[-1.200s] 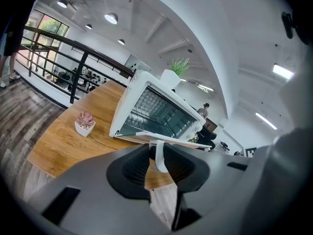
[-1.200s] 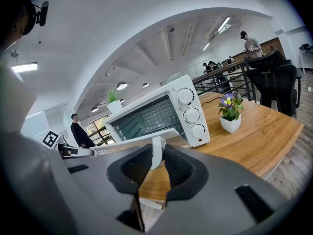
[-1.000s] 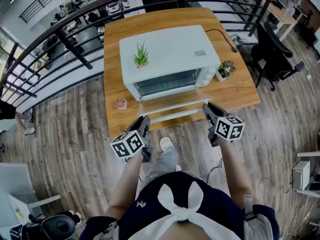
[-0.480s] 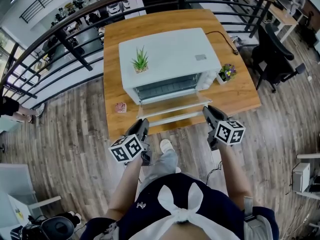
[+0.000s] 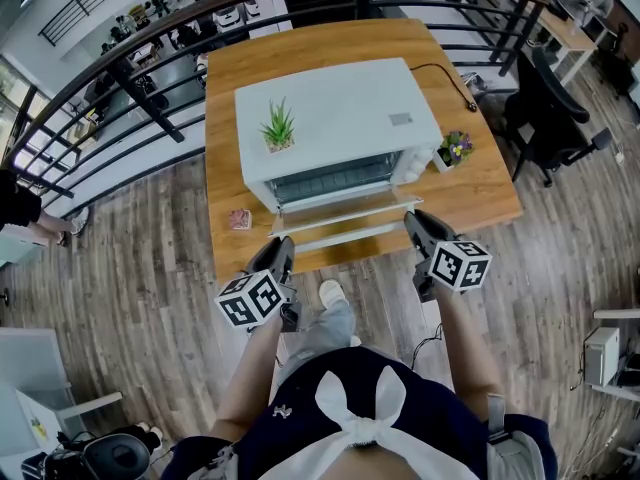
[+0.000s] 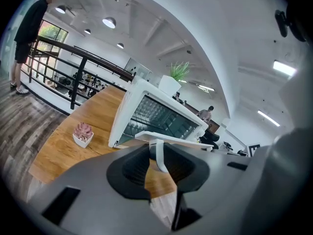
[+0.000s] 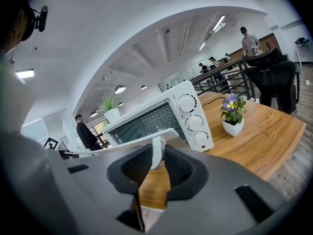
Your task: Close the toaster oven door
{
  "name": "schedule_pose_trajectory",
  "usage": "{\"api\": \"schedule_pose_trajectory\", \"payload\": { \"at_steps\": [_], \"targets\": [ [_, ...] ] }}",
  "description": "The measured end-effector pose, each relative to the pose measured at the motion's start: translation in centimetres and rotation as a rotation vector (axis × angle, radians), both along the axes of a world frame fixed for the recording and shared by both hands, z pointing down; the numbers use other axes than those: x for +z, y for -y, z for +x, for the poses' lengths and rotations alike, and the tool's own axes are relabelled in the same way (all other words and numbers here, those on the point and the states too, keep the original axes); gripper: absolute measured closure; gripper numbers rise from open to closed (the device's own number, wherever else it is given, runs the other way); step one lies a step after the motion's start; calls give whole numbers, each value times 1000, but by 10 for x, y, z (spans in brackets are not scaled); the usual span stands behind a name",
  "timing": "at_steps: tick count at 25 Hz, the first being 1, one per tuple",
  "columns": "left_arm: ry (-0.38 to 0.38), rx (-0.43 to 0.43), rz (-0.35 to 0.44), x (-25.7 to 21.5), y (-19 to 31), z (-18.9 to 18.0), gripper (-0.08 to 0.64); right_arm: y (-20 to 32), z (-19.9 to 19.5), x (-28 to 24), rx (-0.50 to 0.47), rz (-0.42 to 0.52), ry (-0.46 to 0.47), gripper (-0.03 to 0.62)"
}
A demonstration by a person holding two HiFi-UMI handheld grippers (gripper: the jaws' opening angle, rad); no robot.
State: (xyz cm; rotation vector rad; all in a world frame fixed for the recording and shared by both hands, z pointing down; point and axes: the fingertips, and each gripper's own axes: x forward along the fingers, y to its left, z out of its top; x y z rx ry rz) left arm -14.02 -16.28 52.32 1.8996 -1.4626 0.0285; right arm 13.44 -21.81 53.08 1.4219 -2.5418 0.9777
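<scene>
A white toaster oven (image 5: 335, 118) stands on a wooden table (image 5: 480, 188). Its glass door (image 5: 340, 215) hangs open toward me, tilted partway up. My left gripper (image 5: 283, 251) grips the left end of the door handle (image 5: 340, 236), and my right gripper (image 5: 413, 224) grips the right end. In the left gripper view, the white handle post (image 6: 158, 156) sits pinched between the black pads of the left gripper (image 6: 157, 159). The right gripper view shows the other handle post (image 7: 156, 153) clamped by the right gripper (image 7: 157, 161), with the oven's knobs (image 7: 194, 123) behind it.
A green potted plant (image 5: 278, 126) sits on the oven top. A pink succulent (image 5: 240, 218) stands left of the door and a purple flower pot (image 5: 453, 144) right of the oven. A power cord (image 5: 447, 75) trails behind. A railing (image 5: 120, 68) and an office chair (image 5: 548, 108) border the table.
Both grippers have lifted slightly with the handle, and the door has tilted up a little toward the oven front.
</scene>
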Motion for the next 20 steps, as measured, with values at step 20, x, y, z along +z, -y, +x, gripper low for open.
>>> {"api": "schedule_pose_trajectory", "payload": {
  "at_steps": [20],
  "targets": [
    [-17,-20,-2,-13,20,-5,457,19,-4,-14,15,4,-1,508]
  ]
}}
